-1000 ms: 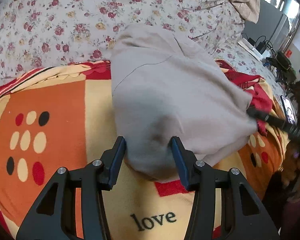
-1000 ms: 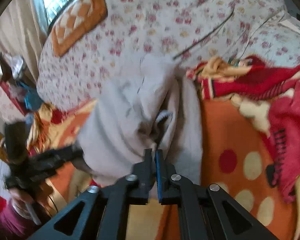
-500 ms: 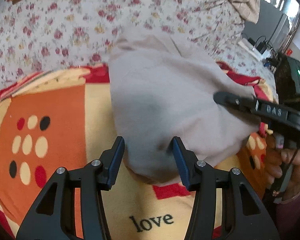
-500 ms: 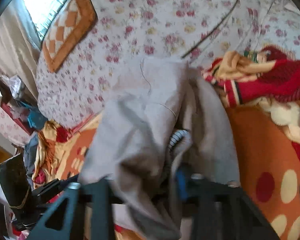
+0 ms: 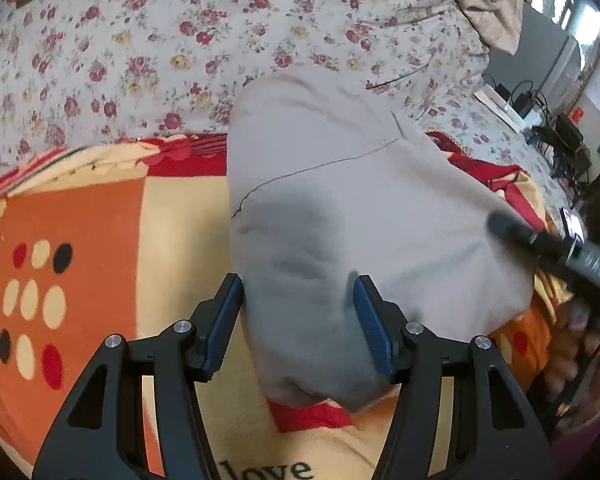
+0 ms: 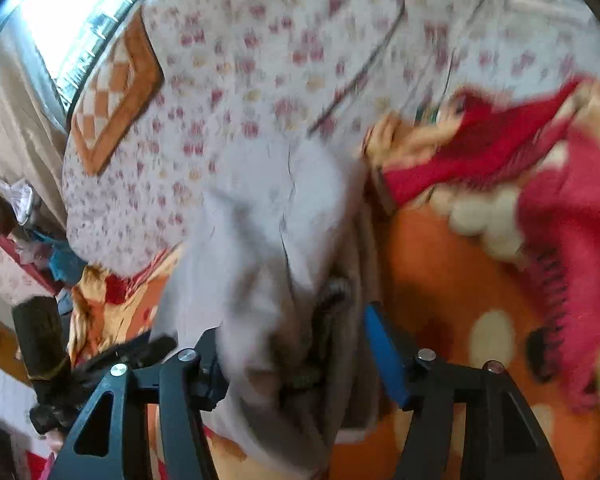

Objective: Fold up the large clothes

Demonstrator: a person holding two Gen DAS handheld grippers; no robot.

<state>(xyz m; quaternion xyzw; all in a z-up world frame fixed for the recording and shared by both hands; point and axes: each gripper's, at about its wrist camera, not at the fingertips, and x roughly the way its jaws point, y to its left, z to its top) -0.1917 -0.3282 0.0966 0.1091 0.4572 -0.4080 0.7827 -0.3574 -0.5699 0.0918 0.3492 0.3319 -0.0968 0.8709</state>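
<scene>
Presently at the release after a fold: grey garment (image 5: 340,208) lying bunched on the orange-and-cream blanket (image 5: 100,240) of the bed, far edge reaching onto the flowered sheet (image 5: 140,52). Left gripper (image 5: 298,320) with fingers (image 5: 222,320) parted, having just been opening; near end of the garment between them, cloth close against the left finger but not pinched, so released. Right gripper (image 6: 296,344) likewise just opened from a tight pinch, fingers (image 6: 384,352) now spread, with the folded edge and a ribbed cuff (image 6: 332,292) between them; view blurred, contact not certain, judged released. To finish the step well: draw both grippers straight back along their own line, clear of the cloth, so as not to drag the top layer or catch the cuff on a finger. Then check the fold for squareness; edges appear rounded and lumpy, not flat, so a smoothing pass or a fresh pinch at the two near corners likely needed. Risk noted: loose layers on the right side slipping apart on withdrawal. Fold judged partway, not tidy.
</scene>
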